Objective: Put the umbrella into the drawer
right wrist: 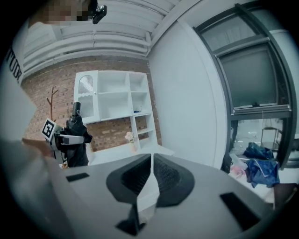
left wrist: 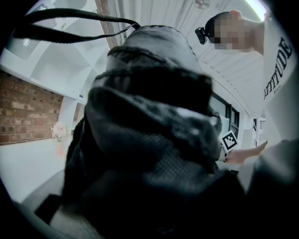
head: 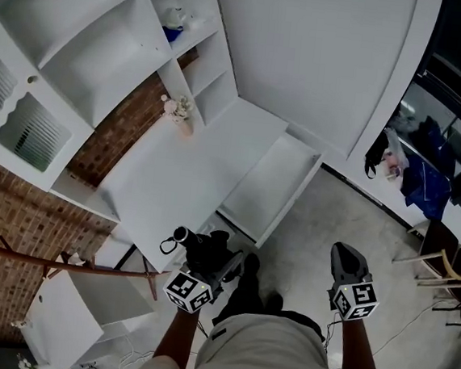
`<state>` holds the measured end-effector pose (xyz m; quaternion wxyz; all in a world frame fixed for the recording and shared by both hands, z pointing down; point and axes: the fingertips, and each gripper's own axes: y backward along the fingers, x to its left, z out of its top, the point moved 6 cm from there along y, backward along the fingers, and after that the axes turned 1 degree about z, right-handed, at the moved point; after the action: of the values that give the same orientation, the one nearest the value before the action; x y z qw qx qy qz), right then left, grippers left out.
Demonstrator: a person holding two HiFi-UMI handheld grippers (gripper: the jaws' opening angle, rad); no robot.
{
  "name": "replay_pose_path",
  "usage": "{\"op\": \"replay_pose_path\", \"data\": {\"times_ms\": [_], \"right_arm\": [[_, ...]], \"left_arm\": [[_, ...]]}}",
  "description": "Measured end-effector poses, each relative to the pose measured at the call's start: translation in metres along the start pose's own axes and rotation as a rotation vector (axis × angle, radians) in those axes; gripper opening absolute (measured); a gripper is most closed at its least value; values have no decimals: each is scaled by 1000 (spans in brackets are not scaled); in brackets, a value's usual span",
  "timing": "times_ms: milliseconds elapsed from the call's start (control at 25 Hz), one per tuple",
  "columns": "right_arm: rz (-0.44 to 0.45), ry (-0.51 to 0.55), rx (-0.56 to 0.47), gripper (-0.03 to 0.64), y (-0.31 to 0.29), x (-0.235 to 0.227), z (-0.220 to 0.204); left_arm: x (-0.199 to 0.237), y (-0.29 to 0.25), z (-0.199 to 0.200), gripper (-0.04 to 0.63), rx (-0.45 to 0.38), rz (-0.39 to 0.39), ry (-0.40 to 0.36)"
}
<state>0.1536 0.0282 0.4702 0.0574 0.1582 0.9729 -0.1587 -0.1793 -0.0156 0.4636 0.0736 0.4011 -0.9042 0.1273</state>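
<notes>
Currently, left tool [head: 219, 265] clamping black umbrella [head: 199, 243], right tool [head: 346, 261] closed, empty, drawer [head: 269, 190] open

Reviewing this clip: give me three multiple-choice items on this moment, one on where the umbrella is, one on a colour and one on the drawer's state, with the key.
1. Where is the black folded fabric umbrella?
A. on the floor
B. in the left tongs
C. on a shelf

2. What colour is the shallow rectangular drawer?
A. brown
B. white
C. black

3. What state is that drawer in?
A. open and empty
B. pushed shut
C. open with the umbrella inside

Key:
1. B: the left tongs grip the umbrella in front of the person, and it fills the left gripper view.
2. B: its floor and walls are white.
3. A: it stands pulled out from the white desk, with its inside bare.
</notes>
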Motion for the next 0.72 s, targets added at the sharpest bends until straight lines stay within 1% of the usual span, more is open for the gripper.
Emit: {"op": "replay_pose_path", "data": {"times_ms": [320,520,720], "right_arm": [[-61,-4,7,35,-48,-4,8],[-98,-22,35,35,-77,-8,8],[-115,-29,55,35,-106,-6,6]], "left_arm": [[53,-49,1,273,54,-60,-11],[90,-81,-3,273,113,-87,-13],[118,-113,-18,273,182,-126,-3]]}}
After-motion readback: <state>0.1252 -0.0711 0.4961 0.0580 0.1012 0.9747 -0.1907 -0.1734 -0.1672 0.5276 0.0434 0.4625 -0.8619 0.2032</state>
